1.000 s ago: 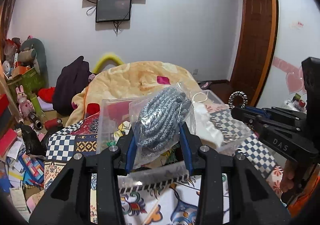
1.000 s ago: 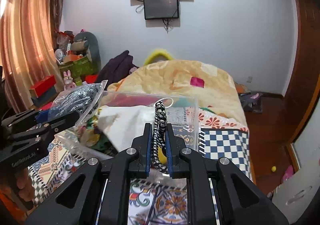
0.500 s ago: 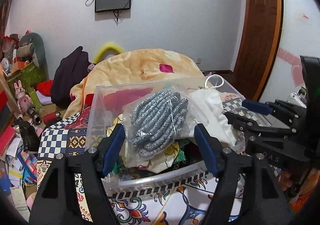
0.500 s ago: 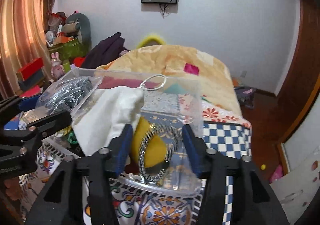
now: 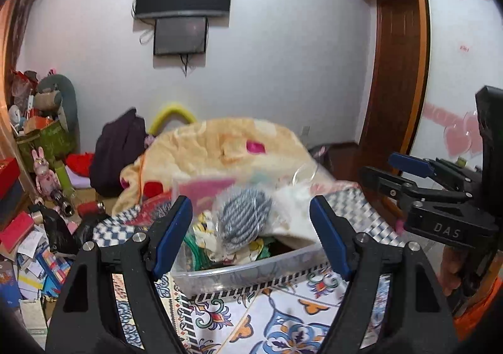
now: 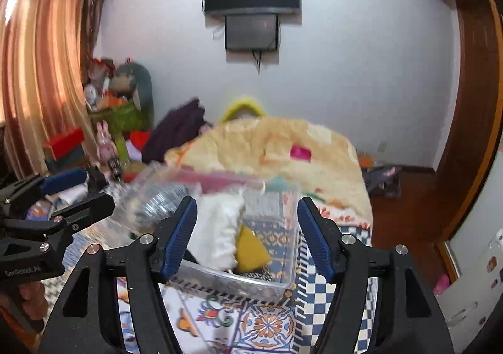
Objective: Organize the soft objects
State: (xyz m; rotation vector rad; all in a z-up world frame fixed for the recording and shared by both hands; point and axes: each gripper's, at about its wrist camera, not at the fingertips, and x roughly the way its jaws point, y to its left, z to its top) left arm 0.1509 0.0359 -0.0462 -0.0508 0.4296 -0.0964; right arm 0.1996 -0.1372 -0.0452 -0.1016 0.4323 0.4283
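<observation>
The bagged grey scrubber [image 5: 242, 221] lies on top of the soft things inside the clear plastic box [image 5: 251, 269], next to a white cloth [image 6: 220, 234]. The left gripper [image 5: 251, 237] and right gripper [image 6: 246, 234] both have fingers wide apart, holding nothing, above the patterned bed cover [image 5: 283, 322]
</observation>
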